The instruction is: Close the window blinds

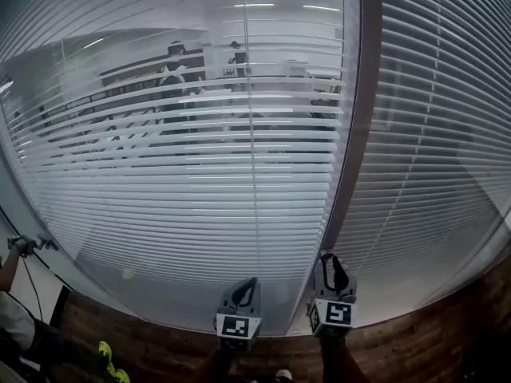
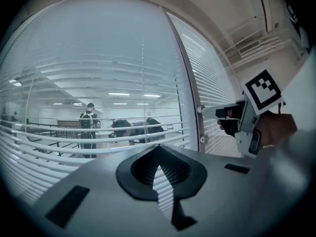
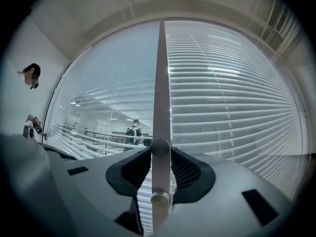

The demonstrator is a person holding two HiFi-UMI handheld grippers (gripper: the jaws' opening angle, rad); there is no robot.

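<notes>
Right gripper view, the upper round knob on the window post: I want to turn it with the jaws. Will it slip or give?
The knob looks smooth and round, so it may slip between the right gripper's open jaws unless squeezed firmly. It sits fixed on the post, so it likely only rotates rather than lifting off. It looks rigid, unlikely to bend.

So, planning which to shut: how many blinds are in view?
2. The left blind hangs left of the frame post; the right blind right of it. Others may be hidden.
</notes>
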